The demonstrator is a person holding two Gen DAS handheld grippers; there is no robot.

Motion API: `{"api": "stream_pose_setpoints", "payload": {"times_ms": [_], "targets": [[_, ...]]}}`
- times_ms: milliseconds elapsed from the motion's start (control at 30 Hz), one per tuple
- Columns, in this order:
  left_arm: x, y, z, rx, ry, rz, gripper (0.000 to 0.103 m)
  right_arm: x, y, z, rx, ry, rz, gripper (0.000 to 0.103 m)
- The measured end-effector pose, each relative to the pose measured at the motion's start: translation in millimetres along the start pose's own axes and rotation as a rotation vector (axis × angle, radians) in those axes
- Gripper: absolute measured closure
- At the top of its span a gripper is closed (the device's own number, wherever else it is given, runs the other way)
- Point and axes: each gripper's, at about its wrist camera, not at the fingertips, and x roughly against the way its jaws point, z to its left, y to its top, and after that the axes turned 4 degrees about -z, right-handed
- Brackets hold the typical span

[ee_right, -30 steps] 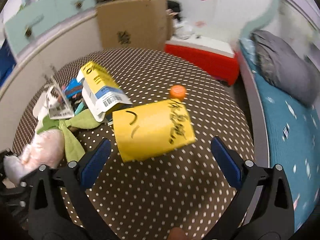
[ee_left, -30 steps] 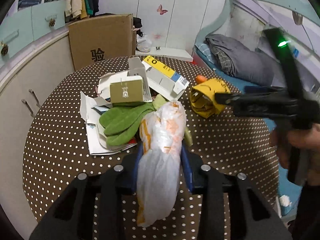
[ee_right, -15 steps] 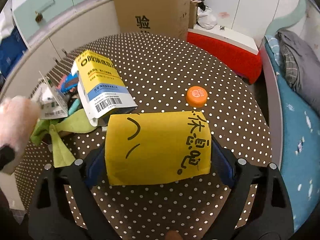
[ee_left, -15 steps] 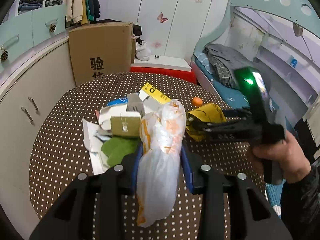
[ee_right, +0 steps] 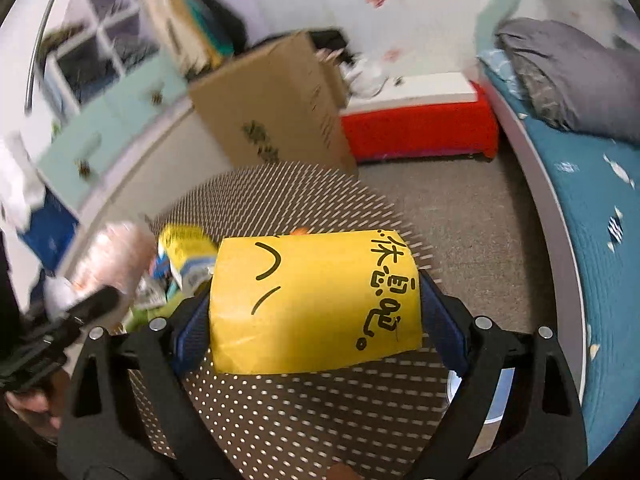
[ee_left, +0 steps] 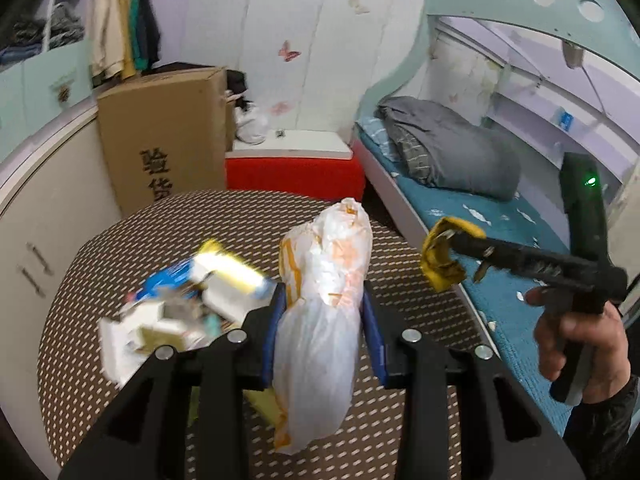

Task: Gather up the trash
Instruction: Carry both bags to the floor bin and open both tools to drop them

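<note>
two pieces lifted, pile left behind

left gripper (ee_left: 322, 332) clamped on a white plastic bag (ee_left: 324, 320), raised above the dotted table (ee_left: 100, 380). right gripper (ee_right: 316, 316) closed around a yellow carton (ee_right: 316, 300), also off the table. scattered cartons and paper (ee_left: 172, 316) left lying on the table's left side, not yet gathered. no bin visible.

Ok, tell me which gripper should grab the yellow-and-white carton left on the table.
Neither is free: the left gripper is clamped on the plastic bag, the right gripper on the yellow paper box. The left sits nearer the carton.
</note>
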Motion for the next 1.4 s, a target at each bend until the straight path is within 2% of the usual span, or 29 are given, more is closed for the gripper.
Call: {"api": "stream_pose_setpoints", "payload": {"times_ms": [167,333,500,733,833,900,1033,1400], "targets": [[-18.1,10.9,-41.1,-0.055,-0.065,0.007,0.068,37.9,6.3,-63.8,-0.143,-0.048,-0.073,0.015],[-40.4,15.1,-78.8,-0.095,-0.130,0.037,0.068,51.3,-14.3,-138.9,-0.303,-0.122,-0.070,0.014],[-59.6,14.8,-110.3,-0.132,-0.167,0.069,0.068,31.0,-52.7,-208.7,-0.452,-0.201,0.016,0.014],[-91.9,10.2,-155.1,-0.194,-0.213,0.134,0.068,-18.3,-98.6,-274.0,-0.594,-0.279,0.139,0.013],[-105.2,6.4,-173.1,-0.220,-0.234,0.165,0.068,-42.1,-121.2,-299.6,-0.663,-0.286,0.208,0.007],[-115.7,3.7,-187.0,-0.241,-0.245,0.187,0.067,-53.5,-134.4,-312.0,-0.697,-0.307,0.243,0.006],[-136.2,-3.2,-212.7,-0.272,-0.271,0.235,0.067,-47.2,-142.8,-319.9,-0.721,-0.294,0.185,0.006],[-190.6,-22.0,-273.2,-0.337,-0.347,0.340,0.067,31.4,-135.5,-315.5,-0.734,-0.309,0.006,0.006]]}}
